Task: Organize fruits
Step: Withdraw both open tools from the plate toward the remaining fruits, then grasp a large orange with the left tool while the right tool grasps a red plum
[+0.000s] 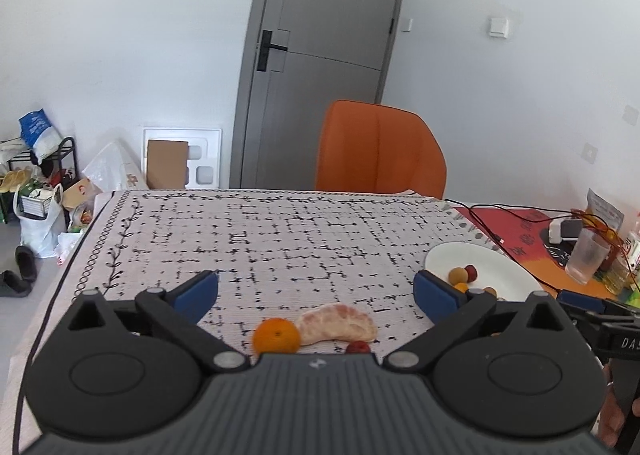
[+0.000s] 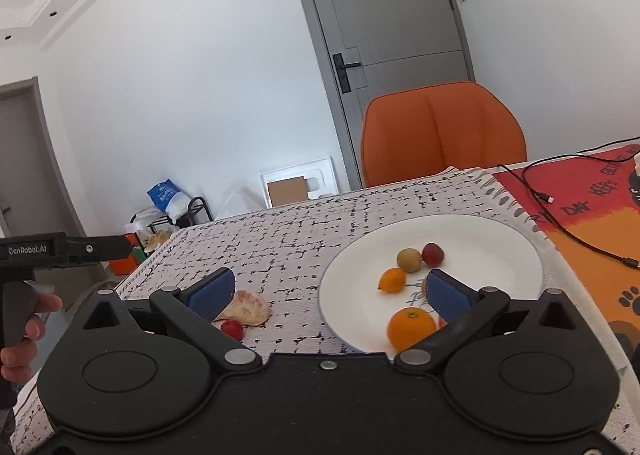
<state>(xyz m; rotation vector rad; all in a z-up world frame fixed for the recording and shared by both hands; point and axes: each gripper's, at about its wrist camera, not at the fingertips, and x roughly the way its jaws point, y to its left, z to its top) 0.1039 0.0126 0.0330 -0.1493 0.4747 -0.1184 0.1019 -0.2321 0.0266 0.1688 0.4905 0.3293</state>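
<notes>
So both sets of jaws are wide open right now and neither one is holding anything. The left gripper [image 1: 316, 291] hovers low over the tablecloth [image 1: 280, 239], and just under its nose sit three loose bits: a small orange [image 1: 276, 336], a peeled pomelo wedge [image 1: 340, 323] touching it, and a little red fruit [image 1: 358, 347] half hidden by the gripper body. My guess is it's lined up like that to grab one of those next, probably the orange, since that one sits more or less between the pads.

The right gripper [image 2: 328, 291] hangs over the near edge of the plate [image 2: 500, 239]. Its right pad is above the plate, right beside another orange [image 2: 411, 327] lying there. Spread that wide with fruit lying just below, it looks like it either just dropped something off or is waiting its turn. Can't say which.

Further out on the plate there's a kumquat [image 2: 392, 279], a brownish round fruit [image 2: 409, 259] and a red one [image 2: 433, 253] touching it, so the plate is clearly the collecting spot. Three pieces on the cloth remain, so I'd call it roughly halfway.

Beyond the table: an orange chair [image 1: 380, 149], a grey door [image 1: 320, 55], and off to the right a cup [image 1: 587, 261] and some cables [image 1: 500, 215] on a red mat. The wedge looks soft, so a hard squeeze could mash it.
</notes>
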